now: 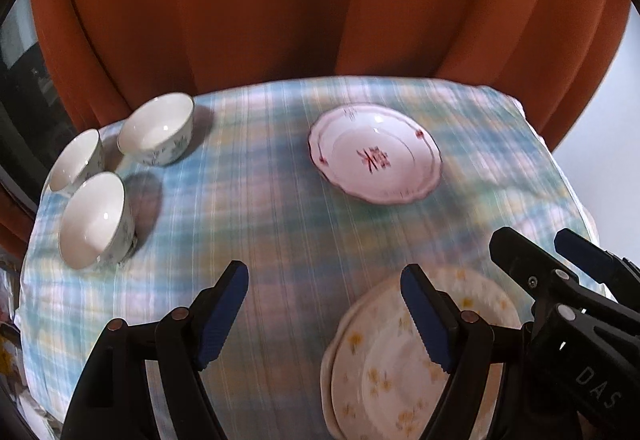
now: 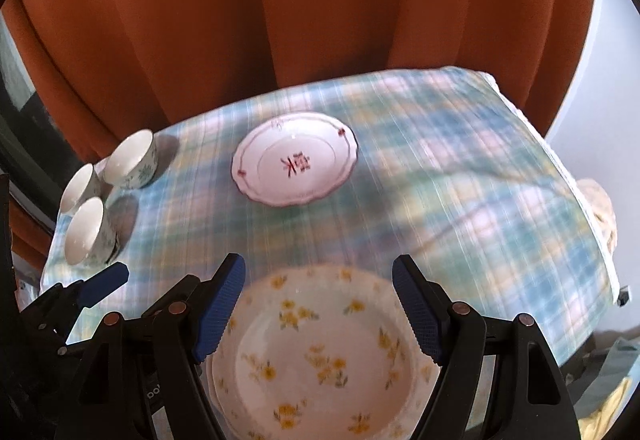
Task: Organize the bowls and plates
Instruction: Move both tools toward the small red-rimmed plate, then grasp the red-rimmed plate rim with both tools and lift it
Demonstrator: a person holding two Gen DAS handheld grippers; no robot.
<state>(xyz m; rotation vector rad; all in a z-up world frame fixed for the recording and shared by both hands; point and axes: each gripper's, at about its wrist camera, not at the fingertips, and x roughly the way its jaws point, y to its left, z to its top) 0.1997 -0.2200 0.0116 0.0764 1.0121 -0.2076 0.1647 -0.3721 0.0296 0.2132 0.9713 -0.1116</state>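
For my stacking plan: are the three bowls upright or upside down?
Upright. All three bowls show open white insides facing up on the tablecloth.

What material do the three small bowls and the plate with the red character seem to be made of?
The three bowls look like glazed ceramic or porcelain: smooth white insides with small bright light spots, and a printed leaf pattern outside. The plate with the red character also looks like glazed ceramic, glossy white with a scalloped, dark-lined rim. Melamine cannot be ruled out from the look alone.

Rust-orange curtains [image 2: 320, 20] hang in folds behind the table's blue-green plaid cloth [image 2: 460, 192] — pale wall [image 2: 616, 60] at right.
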